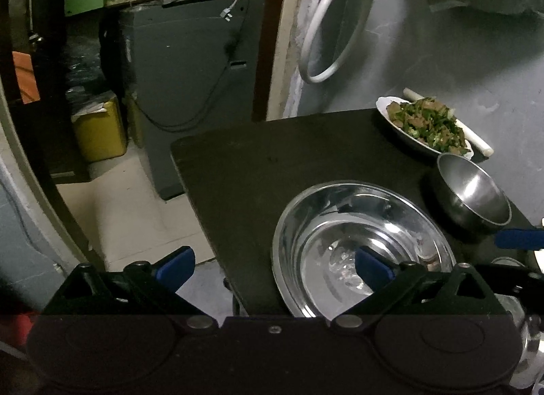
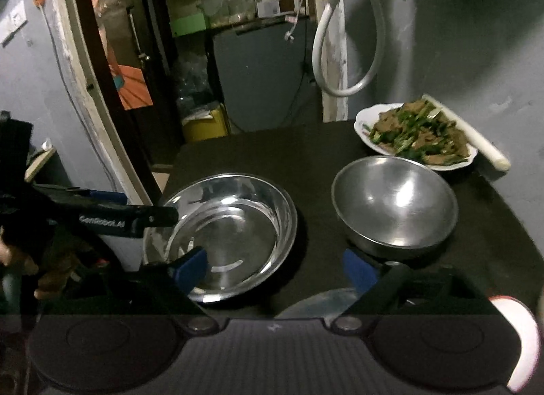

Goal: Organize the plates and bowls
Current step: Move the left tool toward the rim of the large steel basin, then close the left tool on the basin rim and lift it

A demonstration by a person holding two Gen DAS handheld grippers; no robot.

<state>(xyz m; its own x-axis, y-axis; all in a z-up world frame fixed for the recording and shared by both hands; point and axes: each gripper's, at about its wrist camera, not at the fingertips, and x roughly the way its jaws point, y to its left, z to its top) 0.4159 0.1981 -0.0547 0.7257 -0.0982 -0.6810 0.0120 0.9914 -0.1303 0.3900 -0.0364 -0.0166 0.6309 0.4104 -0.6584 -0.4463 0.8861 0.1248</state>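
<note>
A wide shiny steel plate (image 1: 343, 225) sits near the left front of the dark table (image 1: 244, 164); it also shows in the right wrist view (image 2: 238, 218). A deeper steel bowl (image 1: 476, 191) stands to its right, seen too in the right wrist view (image 2: 394, 201). A white plate of green vegetables and meat (image 1: 425, 126) is at the back right, also in the right wrist view (image 2: 418, 136). My left gripper (image 1: 275, 269) is open, its right finger over the steel plate. My right gripper (image 2: 275, 269) is open and empty, in front of both steel dishes.
A white rolled stick (image 2: 476, 140) lies behind the food plate by the grey wall. A white hose loop (image 1: 326, 41) hangs on the wall. A grey cabinet (image 1: 190, 72) and a yellow bin (image 1: 98, 130) stand beyond the table's far edge.
</note>
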